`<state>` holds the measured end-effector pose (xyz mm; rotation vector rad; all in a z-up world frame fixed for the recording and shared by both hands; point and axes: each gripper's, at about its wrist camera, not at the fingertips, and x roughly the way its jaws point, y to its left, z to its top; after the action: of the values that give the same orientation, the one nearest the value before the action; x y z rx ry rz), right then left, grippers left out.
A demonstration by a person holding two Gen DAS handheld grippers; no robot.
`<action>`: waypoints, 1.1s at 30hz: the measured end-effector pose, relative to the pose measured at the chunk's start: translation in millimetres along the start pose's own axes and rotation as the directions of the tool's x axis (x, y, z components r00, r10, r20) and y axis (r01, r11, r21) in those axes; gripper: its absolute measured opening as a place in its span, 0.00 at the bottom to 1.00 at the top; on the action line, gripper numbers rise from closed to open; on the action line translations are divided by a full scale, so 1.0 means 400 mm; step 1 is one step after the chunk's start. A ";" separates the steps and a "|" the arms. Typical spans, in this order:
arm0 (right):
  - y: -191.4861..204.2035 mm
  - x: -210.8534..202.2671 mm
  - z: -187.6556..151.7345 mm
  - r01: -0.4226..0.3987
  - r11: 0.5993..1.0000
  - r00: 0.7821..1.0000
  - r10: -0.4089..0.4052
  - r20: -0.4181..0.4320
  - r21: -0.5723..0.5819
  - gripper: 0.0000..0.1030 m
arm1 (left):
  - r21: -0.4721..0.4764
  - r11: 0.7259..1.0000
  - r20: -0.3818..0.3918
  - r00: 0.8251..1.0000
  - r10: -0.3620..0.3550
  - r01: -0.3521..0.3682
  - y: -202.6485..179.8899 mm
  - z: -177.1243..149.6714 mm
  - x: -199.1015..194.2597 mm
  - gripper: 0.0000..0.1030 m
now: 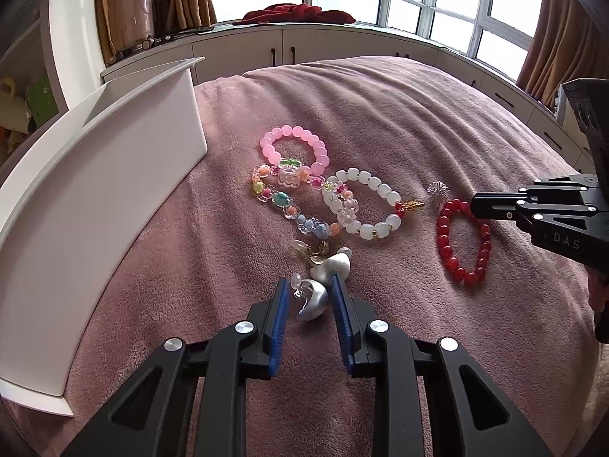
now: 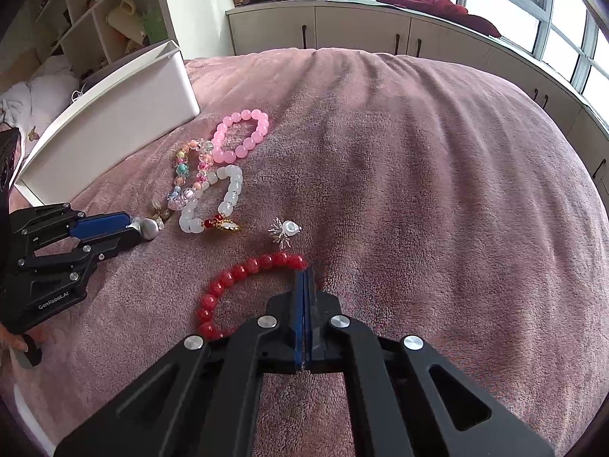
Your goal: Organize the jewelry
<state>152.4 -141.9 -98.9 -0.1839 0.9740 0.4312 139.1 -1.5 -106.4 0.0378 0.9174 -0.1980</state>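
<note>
Jewelry lies on a pink blanket (image 1: 380, 114). My left gripper (image 1: 310, 285) is open, its blue pads on either side of a silver earring (image 1: 312, 299); a white pearl earring (image 1: 331, 264) lies just beyond. It shows in the right wrist view too (image 2: 129, 228). My right gripper (image 2: 305, 272) is shut, its tip at the red bead bracelet (image 2: 243, 272), which also shows in the left wrist view (image 1: 462, 242); whether it pinches a bead is hidden. A pink bracelet (image 1: 295, 148), a multicolour charm bracelet (image 1: 283, 198) and a white bracelet (image 1: 361, 202) lie together.
A white open box (image 1: 114, 175) stands on the blanket at the left. A small silver sparkly earring (image 2: 283, 232) lies beside the red bracelet. Cabinets and windows run behind the bed; shelves stand at the far left.
</note>
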 end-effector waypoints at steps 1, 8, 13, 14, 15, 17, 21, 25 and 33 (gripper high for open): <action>0.000 0.000 0.000 0.007 1.000 1.000 -0.007 0.000 -0.002 0.01 | 0.011 1.000 0.003 1.000 -0.002 0.002 -0.007 0.002 -0.001 0.27; 0.002 0.017 -0.009 0.030 0.999 0.999 -0.031 -0.033 -0.021 0.03 | 0.004 1.000 -0.036 0.999 -0.016 0.016 -0.014 -0.007 0.014 0.27; -0.004 0.022 -0.009 0.011 1.000 0.999 -0.011 -0.043 -0.006 0.01 | 0.004 1.000 -0.030 0.999 -0.011 0.012 -0.011 -0.006 0.012 0.24; -0.007 0.019 -0.009 0.003 1.000 0.999 -0.003 -0.038 0.004 0.01 | 0.005 1.000 -0.027 1.000 -0.012 0.012 -0.011 -0.005 0.010 0.21; -0.012 0.013 -0.009 -0.011 1.000 1.000 0.011 -0.027 0.019 0.01 | 0.005 1.000 -0.025 1.000 -0.013 0.013 -0.011 -0.004 0.008 0.21; -0.021 0.000 -0.007 -0.027 0.999 1.000 0.027 -0.005 0.047 0.01 | 0.000 1.000 -0.024 1.000 -0.016 0.016 -0.009 -0.005 0.004 0.21; -0.034 -0.040 0.001 -0.071 0.994 0.996 0.066 0.058 0.083 0.01 | 0.005 1.000 -0.016 1.000 -0.015 0.015 -0.007 -0.003 -0.008 0.21; -0.030 -0.039 0.002 -0.053 0.996 0.998 0.051 0.023 0.073 0.04 | -0.005 1.000 -0.001 1.000 -0.007 0.007 0.004 0.003 -0.026 0.21; 0.006 0.026 -0.013 0.045 0.999 0.997 -0.045 -0.061 -0.008 0.39 | 0.006 1.000 0.012 1.000 0.000 0.000 0.006 0.002 -0.046 0.21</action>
<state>152.4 -138.8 -110.3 -0.2259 1.0266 0.3892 129.5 3.7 -91.6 0.0427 0.9049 -0.2008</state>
